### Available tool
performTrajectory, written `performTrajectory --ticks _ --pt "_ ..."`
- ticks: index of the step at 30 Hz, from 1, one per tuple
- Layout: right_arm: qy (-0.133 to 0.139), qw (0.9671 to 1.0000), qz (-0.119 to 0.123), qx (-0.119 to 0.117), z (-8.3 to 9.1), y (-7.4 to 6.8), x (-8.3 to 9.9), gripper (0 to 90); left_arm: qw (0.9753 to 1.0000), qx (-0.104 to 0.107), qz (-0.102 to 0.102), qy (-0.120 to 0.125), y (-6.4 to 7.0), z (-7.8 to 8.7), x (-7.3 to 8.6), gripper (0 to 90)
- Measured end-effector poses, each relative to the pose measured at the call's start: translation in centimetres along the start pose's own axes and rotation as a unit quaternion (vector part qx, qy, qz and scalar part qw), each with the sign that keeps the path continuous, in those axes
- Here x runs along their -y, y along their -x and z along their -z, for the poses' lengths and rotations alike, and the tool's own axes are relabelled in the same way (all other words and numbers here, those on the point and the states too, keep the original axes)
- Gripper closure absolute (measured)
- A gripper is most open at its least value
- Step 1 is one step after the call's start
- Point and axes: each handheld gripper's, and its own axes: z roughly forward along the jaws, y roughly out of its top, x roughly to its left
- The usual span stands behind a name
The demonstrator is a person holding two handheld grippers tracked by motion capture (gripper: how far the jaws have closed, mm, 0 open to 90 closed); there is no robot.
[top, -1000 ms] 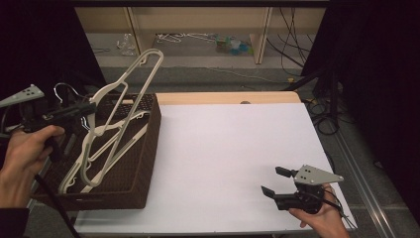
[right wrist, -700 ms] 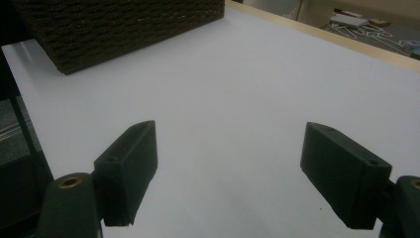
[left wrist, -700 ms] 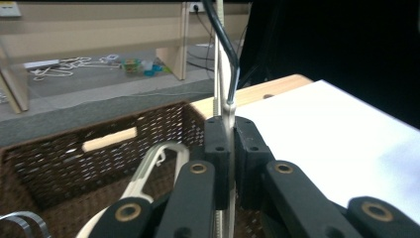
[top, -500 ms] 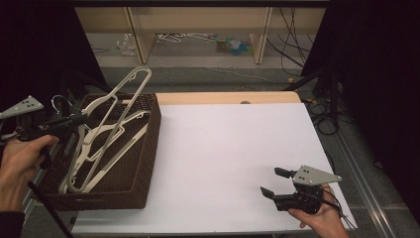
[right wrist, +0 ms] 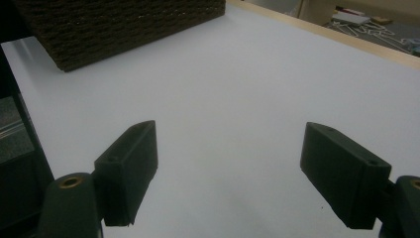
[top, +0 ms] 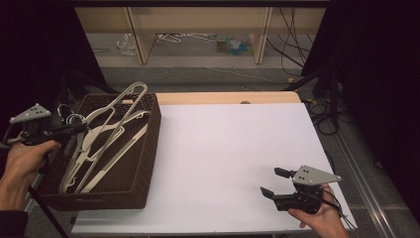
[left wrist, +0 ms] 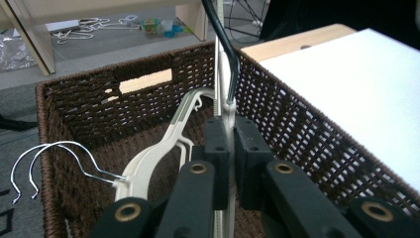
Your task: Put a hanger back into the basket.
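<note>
- The left gripper [top: 74, 130] has its jaws clamped shut on a cream plastic hanger [top: 106, 130], pinching a thin flat part of it close to where the metal hook meets the plastic, as the left gripper view [left wrist: 225, 148] shows it.
- That hanger sits in the brown wicker basket [top: 148, 153] at the left end of the table [top: 233, 158], resting among a few other cream hangers [top: 101, 161]; its far corner sticks up above the basket's back rim.
- Its long axis runs on a slant, from the basket's near-left inside up toward the far-right rim, with the raised end pointing away from the person.
- I judge it light and stiff, so it should lift as one rigid piece, but the smooth plastic could swivel or slip in a narrow pinch.
- A hold near the neck, where the hook joins, looks the best place: it is the balance point and keeps the arms from swinging.
- The wire hooks [left wrist: 54, 161] of neighbouring hangers curl out just beside it, and I'd expect them to snag and drag along.
- The right gripper [top: 277, 184] hovers over the bare white tabletop near the front-right edge, well apart from the basket, its jaws spread wide with nothing between them [right wrist: 228, 168].
</note>
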Motion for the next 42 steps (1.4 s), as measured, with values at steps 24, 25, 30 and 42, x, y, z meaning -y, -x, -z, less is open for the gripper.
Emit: performTrajectory --ticks 24,25,30,42 --pt "-0.001 1.0000 0.003 0.002 0.1 0.1 0.0 23.5 0.9988 0.019 0.000 -0.045 0.1 -3.4 1.7 85.0" --pt "-0.001 1.0000 0.002 0.002 0.1 0.1 0.0 23.5 0.9988 0.016 0.004 -0.045 0.1 -3.7 1.8 84.9" --pt "-0.008 1.0000 0.001 0.003 0.2 0.1 0.0 23.5 0.9986 -0.008 0.014 -0.050 -0.3 -4.3 2.4 84.4" --pt "-0.002 1.0000 0.002 0.000 0.1 0.1 0.1 23.5 0.9947 -0.064 0.046 -0.065 -1.7 -4.1 3.7 78.3"
